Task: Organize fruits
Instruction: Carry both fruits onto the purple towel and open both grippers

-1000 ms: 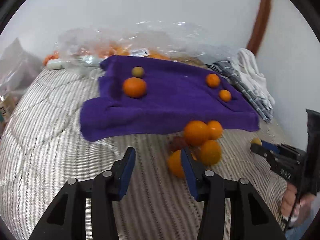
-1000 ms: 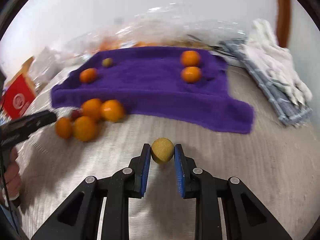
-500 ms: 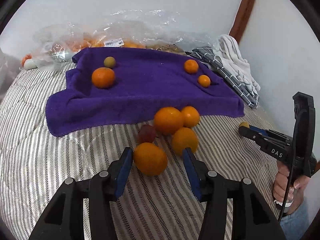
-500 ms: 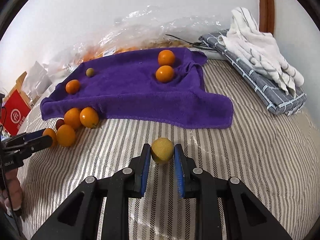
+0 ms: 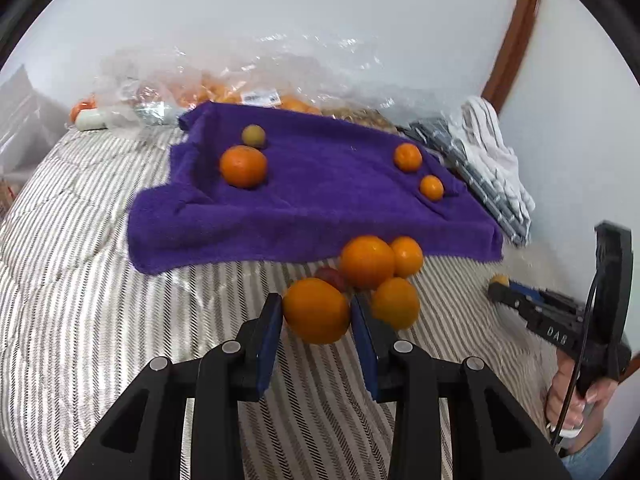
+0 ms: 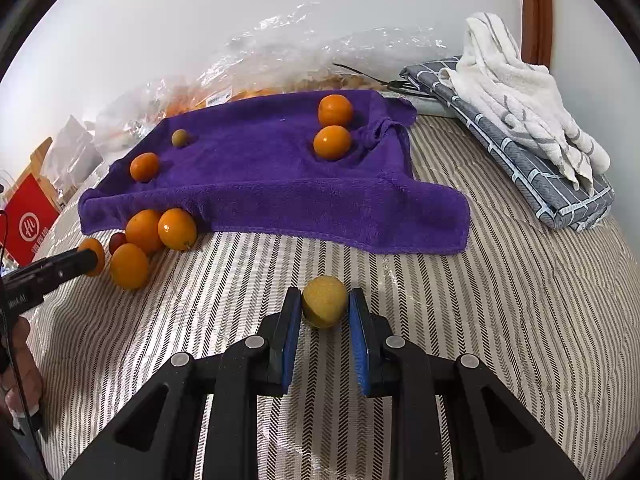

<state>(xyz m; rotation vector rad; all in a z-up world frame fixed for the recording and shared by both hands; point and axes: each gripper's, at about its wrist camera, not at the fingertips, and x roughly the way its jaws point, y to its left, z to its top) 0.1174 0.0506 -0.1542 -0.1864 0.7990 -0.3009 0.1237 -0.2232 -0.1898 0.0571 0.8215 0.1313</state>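
A purple towel lies on the striped bed and carries an orange, a small greenish fruit and two small oranges. My left gripper is shut on an orange at the front of a cluster of oranges with a red fruit before the towel's edge. My right gripper holds a small yellow fruit between its pads, just above the bedspread, in front of the towel.
Clear plastic bags of fruit lie behind the towel against the wall. A folded grey cloth with a white towel lies at the right. A red box stands at the left. The right gripper shows in the left wrist view.
My left gripper moved in on the nearest orange and closed on it. My right gripper kept the yellow fruit and stayed almost still.
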